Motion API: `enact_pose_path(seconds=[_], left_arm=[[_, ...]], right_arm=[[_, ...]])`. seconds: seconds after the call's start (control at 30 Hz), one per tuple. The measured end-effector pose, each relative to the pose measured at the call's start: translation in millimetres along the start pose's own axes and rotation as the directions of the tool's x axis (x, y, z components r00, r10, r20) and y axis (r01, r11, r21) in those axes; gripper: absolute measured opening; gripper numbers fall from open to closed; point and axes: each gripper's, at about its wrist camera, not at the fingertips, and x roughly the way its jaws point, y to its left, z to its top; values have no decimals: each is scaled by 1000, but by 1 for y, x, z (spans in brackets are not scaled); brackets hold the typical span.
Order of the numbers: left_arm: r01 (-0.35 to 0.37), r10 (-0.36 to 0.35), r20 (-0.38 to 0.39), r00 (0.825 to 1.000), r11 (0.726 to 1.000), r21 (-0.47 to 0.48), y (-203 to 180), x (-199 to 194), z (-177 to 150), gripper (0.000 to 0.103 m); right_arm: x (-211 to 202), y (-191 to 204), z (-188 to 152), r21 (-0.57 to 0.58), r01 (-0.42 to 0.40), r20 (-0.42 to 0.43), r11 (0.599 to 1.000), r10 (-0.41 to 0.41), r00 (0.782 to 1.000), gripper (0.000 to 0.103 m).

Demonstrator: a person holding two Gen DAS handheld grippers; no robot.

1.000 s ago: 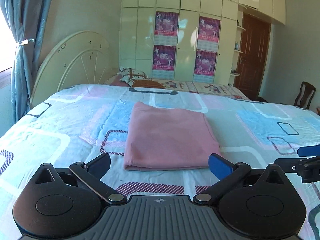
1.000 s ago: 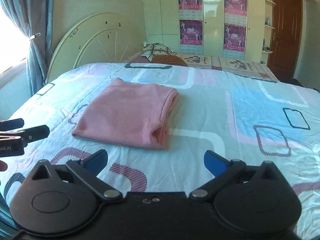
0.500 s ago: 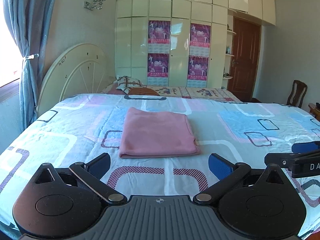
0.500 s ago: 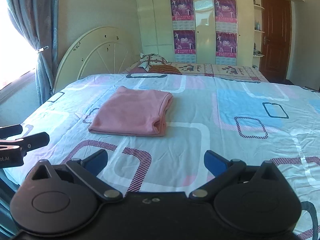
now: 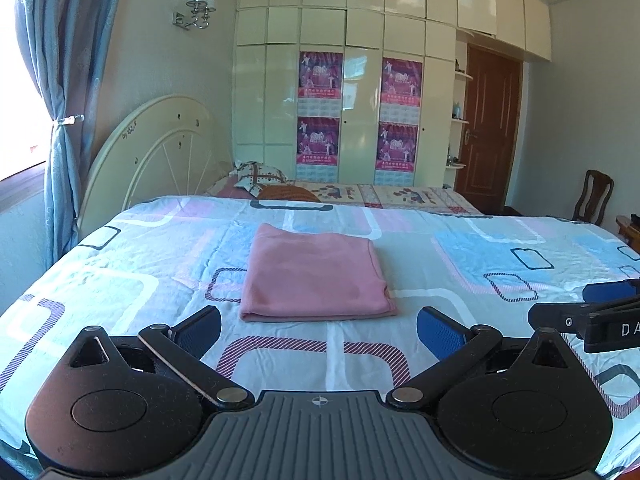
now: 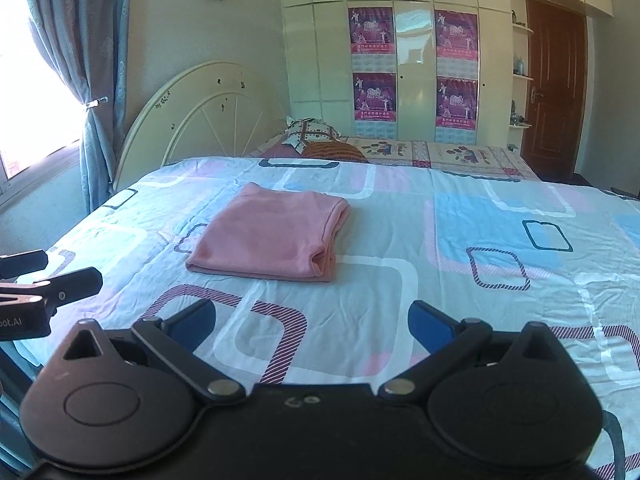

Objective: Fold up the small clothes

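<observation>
1. Pink garment (image 5: 316,272): folded into a flat rectangle, lying on the bed (image 5: 460,264) with its patterned cover, towards the headboard (image 5: 160,148) side.
2. Left hand-held gripper (image 5: 319,330): blue-padded jaws spread wide, holding nothing, near the garment's front edge but clear of it.
3. Right hand-held gripper (image 6: 312,326): jaws likewise apart and empty, above the bed cover, apart from the garment.
</observation>
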Motion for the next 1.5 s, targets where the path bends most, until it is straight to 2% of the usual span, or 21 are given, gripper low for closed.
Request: enact_pose_path(seconds=[1.5], left_arm=[[8,-8,16,1000,1000,16,6,2,5,103]], right_arm=[[-7,6,9,-6,7,9,1000,-7,1000,103]])
